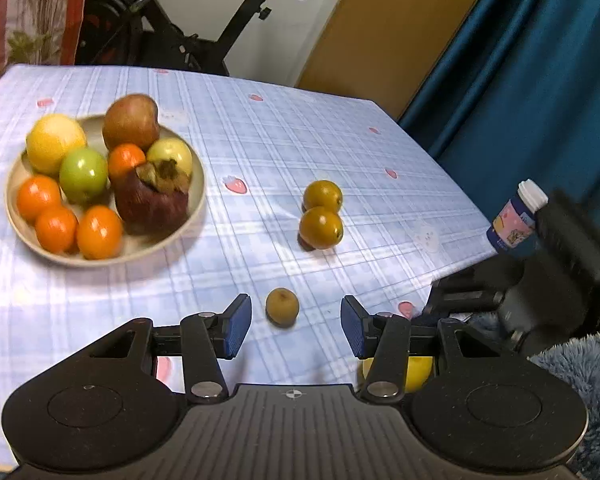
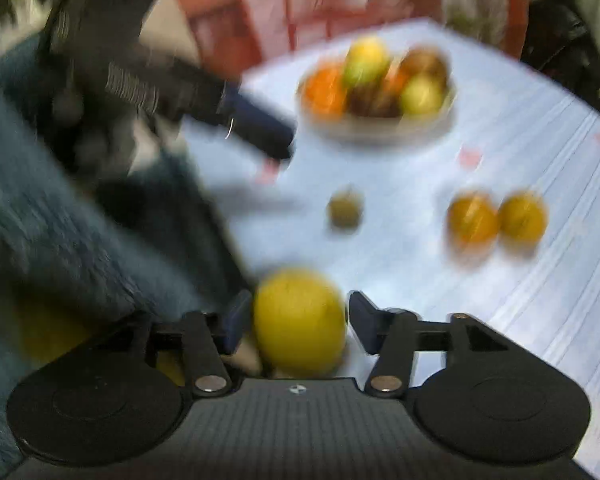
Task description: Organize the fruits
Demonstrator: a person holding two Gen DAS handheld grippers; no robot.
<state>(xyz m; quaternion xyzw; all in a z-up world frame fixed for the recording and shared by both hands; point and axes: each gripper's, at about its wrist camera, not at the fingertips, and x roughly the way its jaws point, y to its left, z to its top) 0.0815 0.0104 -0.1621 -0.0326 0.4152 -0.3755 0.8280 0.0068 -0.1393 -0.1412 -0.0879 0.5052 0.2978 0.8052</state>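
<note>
A: From the left wrist the picture is sharp. The left gripper (image 1: pixel 296 326) has its fingers (image 1: pixel 236 326) parted with nothing between the pads; a small brownish-green fruit (image 1: pixel 282 306) lies on the bench (image 1: pixel 260 140) just ahead of the gap.

B: And the bowl?

A: The bowl (image 1: pixel 188 224) sits far left on the checked cloth, holding oranges, a green apple (image 1: pixel 83 175), a lemon (image 1: pixel 54 144), a reddish apple and a dark fruit with a dried calyx. Two amber-brown fruits (image 1: pixel 321 212) touch each other mid-bench. A white-capped bottle (image 1: pixel 518 220) shows at the right edge, beside the black body of the other tool.

B: The right wrist view is badly blurred, but it shows what yours mostly hides: a big yellow fruit (image 2: pixel 300 320) on the bench near the edge, right between the fingers of the right gripper (image 2: pixel 298 322).

A: Gripped?

B: No. There is a gap at the right pad; the left pad sits close, contact I cannot tell.
</note>
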